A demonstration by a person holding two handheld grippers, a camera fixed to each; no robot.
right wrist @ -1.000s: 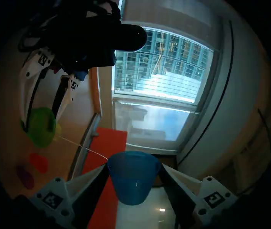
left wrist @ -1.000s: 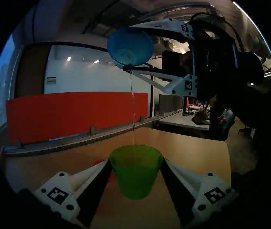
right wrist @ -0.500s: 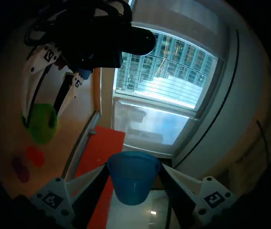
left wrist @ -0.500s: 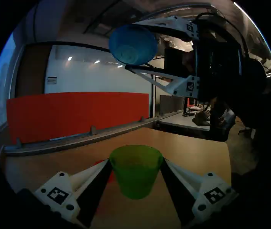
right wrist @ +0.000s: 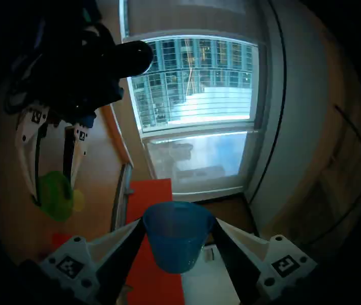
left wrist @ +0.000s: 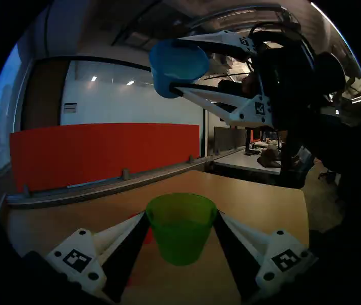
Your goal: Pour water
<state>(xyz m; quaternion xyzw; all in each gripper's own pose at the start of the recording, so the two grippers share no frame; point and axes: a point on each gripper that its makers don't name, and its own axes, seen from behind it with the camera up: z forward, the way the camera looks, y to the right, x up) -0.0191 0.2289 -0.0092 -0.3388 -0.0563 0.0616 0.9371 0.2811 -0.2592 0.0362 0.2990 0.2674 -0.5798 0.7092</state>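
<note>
In the left gripper view a green cup (left wrist: 181, 227) sits upright between my left gripper's (left wrist: 180, 236) fingers, which press on both its sides, above the wooden table (left wrist: 262, 195). High above it my right gripper (left wrist: 180, 65) holds a blue cup (left wrist: 175, 63), tipped on its side; no stream falls from it. In the right gripper view the blue cup (right wrist: 177, 235) is clamped between my right gripper's (right wrist: 178, 244) fingers. Far off at the left, the left gripper (right wrist: 53, 190) carries the green cup (right wrist: 56, 194).
An orange partition (left wrist: 99, 150) runs along the table's far edge with a metal rail (left wrist: 109, 180) below it. A large window (right wrist: 196, 81) looks out on buildings. A red patch (left wrist: 147, 235) lies on the table behind the green cup. More desks (left wrist: 249, 157) stand at the right.
A thin stream of water ran from the blue cup into the green one a second ago; it has stopped. The right gripper has rolled the blue cup back toward upright. The green cup stayed still.
</note>
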